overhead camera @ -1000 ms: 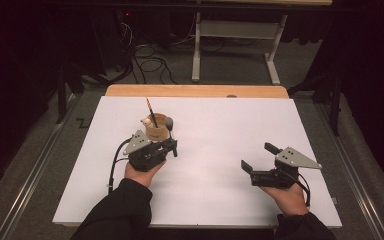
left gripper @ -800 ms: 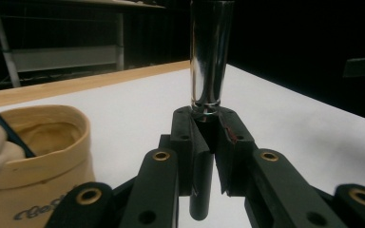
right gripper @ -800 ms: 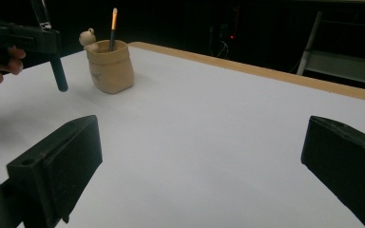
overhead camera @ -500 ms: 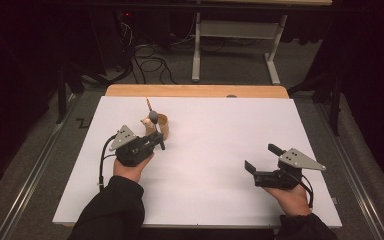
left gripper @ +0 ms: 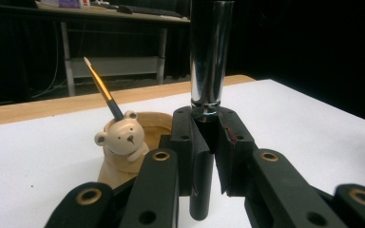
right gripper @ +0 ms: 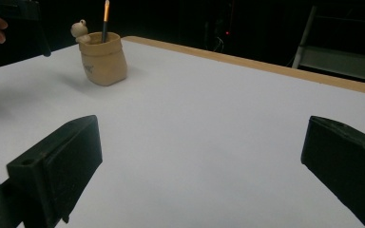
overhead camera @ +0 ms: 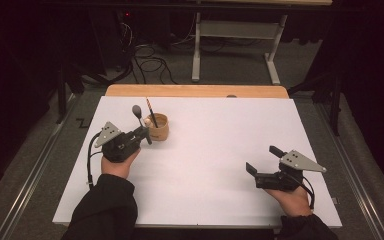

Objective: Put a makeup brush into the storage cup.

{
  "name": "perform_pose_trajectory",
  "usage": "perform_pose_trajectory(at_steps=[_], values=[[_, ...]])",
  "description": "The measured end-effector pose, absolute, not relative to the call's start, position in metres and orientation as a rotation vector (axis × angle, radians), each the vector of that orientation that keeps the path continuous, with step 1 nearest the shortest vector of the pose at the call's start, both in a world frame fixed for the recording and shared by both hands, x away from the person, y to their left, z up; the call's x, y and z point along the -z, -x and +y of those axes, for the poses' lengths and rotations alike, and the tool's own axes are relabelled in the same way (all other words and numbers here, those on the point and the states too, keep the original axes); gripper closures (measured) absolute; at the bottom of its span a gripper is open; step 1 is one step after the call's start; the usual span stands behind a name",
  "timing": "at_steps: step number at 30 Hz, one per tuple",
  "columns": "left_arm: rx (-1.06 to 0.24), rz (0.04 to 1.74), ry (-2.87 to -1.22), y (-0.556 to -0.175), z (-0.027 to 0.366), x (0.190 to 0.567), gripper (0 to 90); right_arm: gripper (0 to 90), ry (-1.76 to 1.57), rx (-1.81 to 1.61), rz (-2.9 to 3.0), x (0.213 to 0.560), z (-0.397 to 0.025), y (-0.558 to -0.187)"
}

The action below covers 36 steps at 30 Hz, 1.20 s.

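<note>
The left tongs, pinching a metal-tipped tool, have moved back beside the bear-shaped holder, so insertion seems undone; right tongs rest spread.

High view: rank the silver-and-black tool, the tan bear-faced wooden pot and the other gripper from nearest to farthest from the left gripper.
1. Silver-and-black tool: clamped in the left gripper, standing up from its jaws.
2. Tan bear-faced wooden pot: just beyond the jaws, holding an orange-handled brush.
3. Right gripper: far across the white table, open.
</note>
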State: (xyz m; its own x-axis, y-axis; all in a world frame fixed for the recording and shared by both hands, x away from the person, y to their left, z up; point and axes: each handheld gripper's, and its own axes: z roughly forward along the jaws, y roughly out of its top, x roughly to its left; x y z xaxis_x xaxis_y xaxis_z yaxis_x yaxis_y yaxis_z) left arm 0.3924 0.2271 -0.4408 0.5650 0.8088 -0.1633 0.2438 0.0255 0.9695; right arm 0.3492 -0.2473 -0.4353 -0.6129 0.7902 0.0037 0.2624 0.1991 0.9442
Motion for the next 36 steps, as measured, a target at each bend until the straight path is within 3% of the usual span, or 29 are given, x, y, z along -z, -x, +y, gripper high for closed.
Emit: perform_pose_trajectory(at_steps=[36], values=[[-0.581, 0.991, -1.516, -0.439, 0.211, 0.408, 79.0, 1.7, -0.992, -1.414, 2.005, 0.437, -0.244, -0.351]])
